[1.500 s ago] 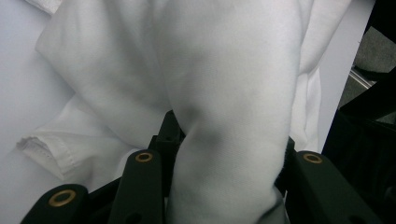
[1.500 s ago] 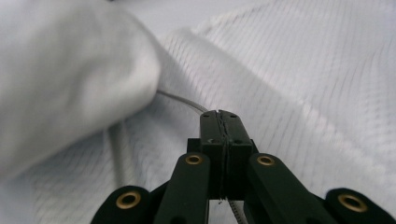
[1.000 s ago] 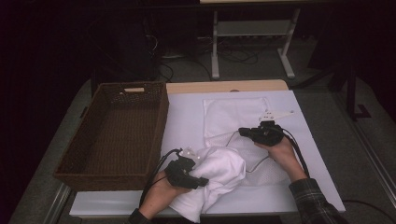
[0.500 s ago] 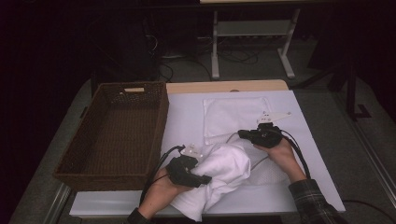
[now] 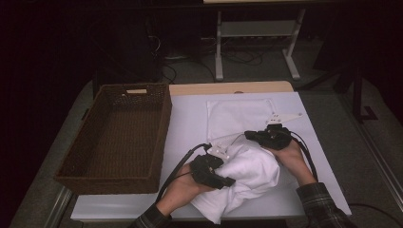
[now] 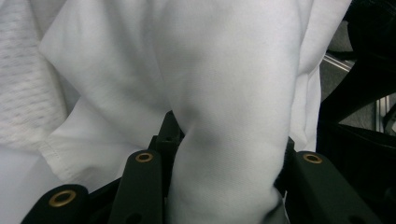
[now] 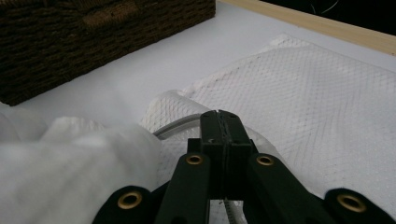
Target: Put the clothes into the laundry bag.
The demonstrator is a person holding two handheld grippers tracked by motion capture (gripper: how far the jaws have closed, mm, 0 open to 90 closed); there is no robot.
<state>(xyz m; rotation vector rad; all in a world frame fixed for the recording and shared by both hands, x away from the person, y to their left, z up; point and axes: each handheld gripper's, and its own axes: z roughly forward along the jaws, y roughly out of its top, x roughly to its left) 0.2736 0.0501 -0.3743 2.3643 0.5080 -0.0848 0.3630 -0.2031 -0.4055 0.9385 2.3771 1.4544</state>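
Left tongs (image 5: 227, 181) clamped on a thick fold of the white cloth (image 5: 252, 173), bunched at the table's (image 5: 190, 123) near edge, right of the basket (image 5: 119, 137). Right tongs (image 7: 219, 122) pinched tight on the mesh bag's (image 7: 299, 93) rim at the cloth's far side; the bag lies flat beyond it.

White cloth (image 5: 252, 173) bunched beside flat mesh bag (image 5: 240, 114).

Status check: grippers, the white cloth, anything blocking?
Left gripper shut on the white cloth, bunched. Right gripper shut at the mesh bag edge; what it pinches is unclear. Basket off to the side, nothing blocking.
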